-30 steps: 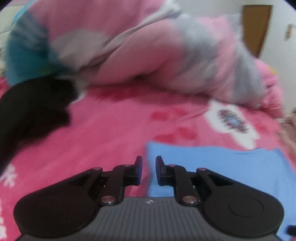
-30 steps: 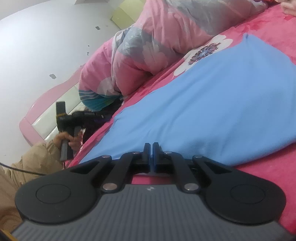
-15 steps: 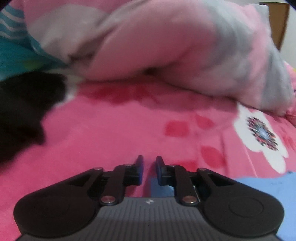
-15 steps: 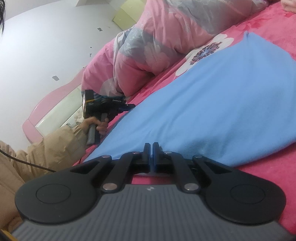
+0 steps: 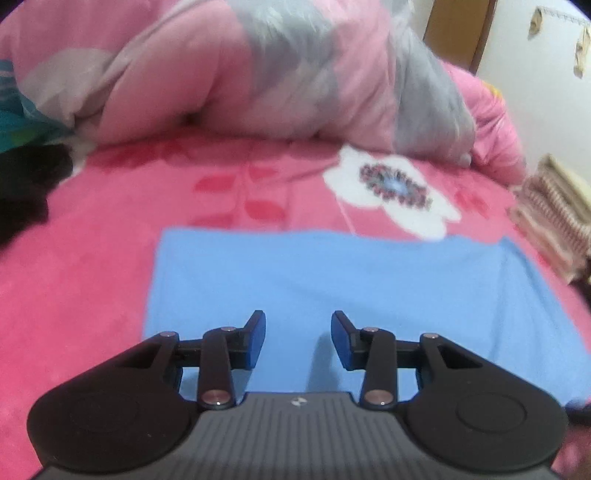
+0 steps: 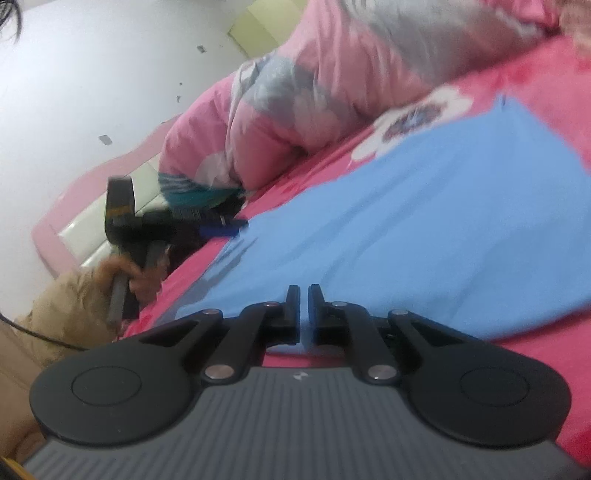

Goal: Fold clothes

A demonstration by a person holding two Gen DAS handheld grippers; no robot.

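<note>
Surface: pink floral bedspread [image 5: 92, 266] on a bed.
Garment: blue cloth [image 5: 332, 280] lies flat on it.
Left gripper [image 5: 297, 334]: over the cloth's near edge, jaws just opened, apart, nothing between.
Right gripper [image 6: 303, 312]: at the cloth's edge, jaws nearly together, gripping nothing visible.
Behind: bunched pink-grey quilt [image 5: 258, 74].

White walls [image 6: 92, 66]; pink-framed headboard [image 6: 74, 206]; brown wooden door [image 5: 458, 33]; bed under pink floral sheet [image 5: 92, 277]; rumpled pink-grey quilt [image 5: 258, 74].
</note>
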